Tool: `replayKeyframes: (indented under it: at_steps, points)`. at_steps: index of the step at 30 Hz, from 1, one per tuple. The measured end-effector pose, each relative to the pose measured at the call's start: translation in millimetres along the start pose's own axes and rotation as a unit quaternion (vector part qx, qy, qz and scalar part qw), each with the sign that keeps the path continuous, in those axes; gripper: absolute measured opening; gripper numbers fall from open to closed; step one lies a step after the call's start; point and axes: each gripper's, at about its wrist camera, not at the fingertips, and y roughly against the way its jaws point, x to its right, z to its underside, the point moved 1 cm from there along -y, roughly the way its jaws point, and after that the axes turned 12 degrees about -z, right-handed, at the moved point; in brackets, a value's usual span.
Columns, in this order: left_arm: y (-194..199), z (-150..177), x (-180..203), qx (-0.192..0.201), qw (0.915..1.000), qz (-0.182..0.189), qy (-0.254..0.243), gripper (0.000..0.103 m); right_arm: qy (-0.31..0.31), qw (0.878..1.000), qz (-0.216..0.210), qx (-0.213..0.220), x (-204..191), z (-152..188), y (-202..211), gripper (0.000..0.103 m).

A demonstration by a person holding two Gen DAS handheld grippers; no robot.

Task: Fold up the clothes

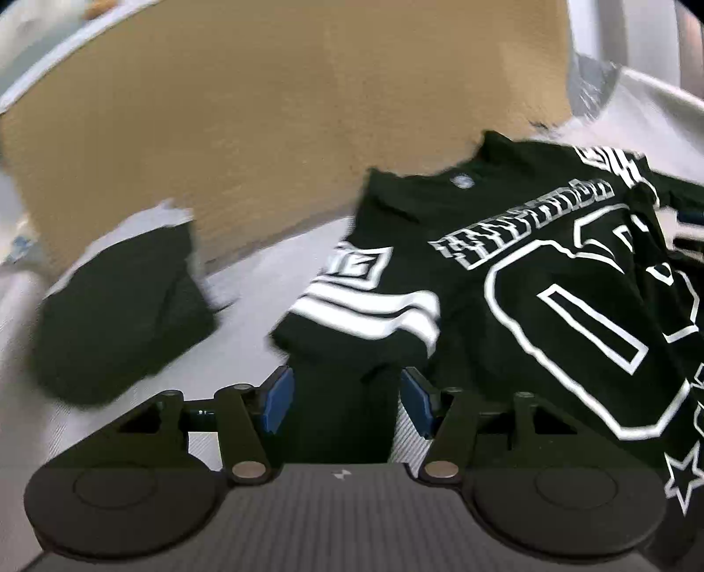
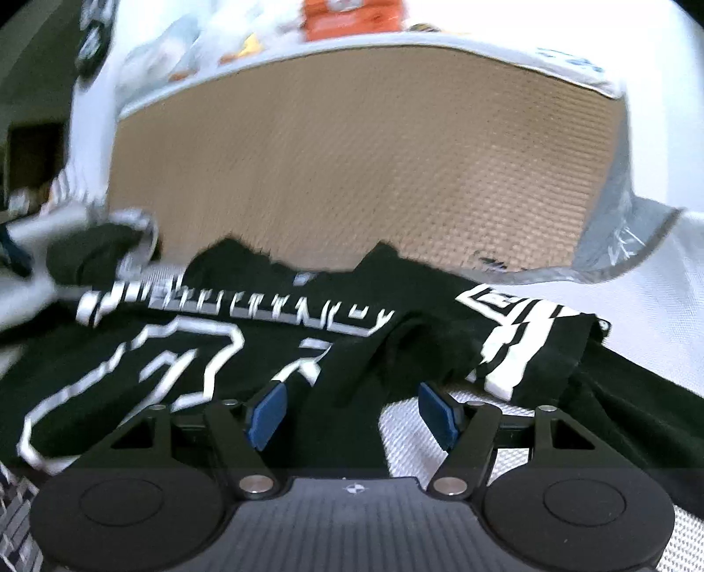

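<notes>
A black jersey (image 1: 528, 273) with white letters, a big outlined number and striped sleeves lies back-up on a white cloth surface (image 1: 246, 290). It also shows in the right wrist view (image 2: 273, 352). My left gripper (image 1: 345, 398) is open, its blue pads (image 1: 277, 398) on either side of the jersey's left side panel below the striped sleeve (image 1: 365, 308). My right gripper (image 2: 352, 413) is open over the jersey's right side, near the folded-in striped right sleeve (image 2: 528, 343).
A folded dark garment (image 1: 123, 308) lies at the left of the jersey. A tan woven panel (image 1: 286, 123) stands behind, also in the right wrist view (image 2: 361, 167). A grey plastic-wrapped edge (image 2: 625, 246) is at the right. Blurred colourful items (image 2: 352, 17) sit beyond.
</notes>
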Motion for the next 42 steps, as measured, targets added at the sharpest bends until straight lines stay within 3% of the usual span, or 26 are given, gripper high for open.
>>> replayKeyframes:
  at_steps: [6, 17, 20, 25, 31, 34, 35, 36, 39, 42]
  points:
    - [-37.7, -28.3, 35.7, 0.003, 0.9999, 0.011, 0.008, 0.058, -0.061, 0.996, 0.046, 0.039, 22.4, -7.9, 6.8, 0.070]
    - [-92.3, -93.8, 54.3, 0.007, 0.9985, -0.032, 0.045, 0.061, -0.173, 0.982, 0.079, -0.007, 58.5, 3.1, -6.1, 0.070]
    - [-115.0, -113.2, 60.3, 0.002, 0.9985, -0.044, 0.031, 0.067, -0.175, 0.982, 0.070, -0.016, 58.4, 5.7, -9.3, 0.070]
    - [-158.1, -133.7, 68.4, -0.016, 0.9979, -0.052, 0.037, 0.068, -0.181, 0.981, 0.064, -0.004, 59.0, 9.0, -6.2, 0.069]
    - [-191.0, -142.2, 82.8, -0.033, 0.9984, -0.028, 0.037, 0.069, -0.182, 0.981, 0.067, -0.007, 58.1, 8.9, -9.2, 0.069]
    - [-201.4, -145.6, 90.5, -0.045, 0.9981, -0.035, 0.024, 0.069, -0.182, 0.981, 0.067, -0.009, 58.1, 8.6, -9.8, 0.069]
    - [-203.8, -146.1, 94.1, -0.050, 0.9979, -0.039, 0.016, 0.065, -0.183, 0.981, 0.068, -0.009, 58.3, 8.5, -10.0, 0.069]
    - [-205.2, -146.9, 99.0, -0.053, 0.9977, -0.041, 0.004, 0.050, -0.183, 0.981, 0.068, -0.008, 58.4, 8.4, -10.1, 0.069]
    - [-201.6, -152.6, 108.6, -0.041, 0.9977, -0.047, -0.027, 0.024, -0.181, 0.981, 0.070, -0.010, 58.4, 8.0, -10.9, 0.069]
    - [-195.2, -155.6, 111.6, -0.018, 0.9966, -0.063, -0.051, 0.019, -0.183, 0.981, 0.069, -0.009, 58.7, 7.8, -10.1, 0.069]
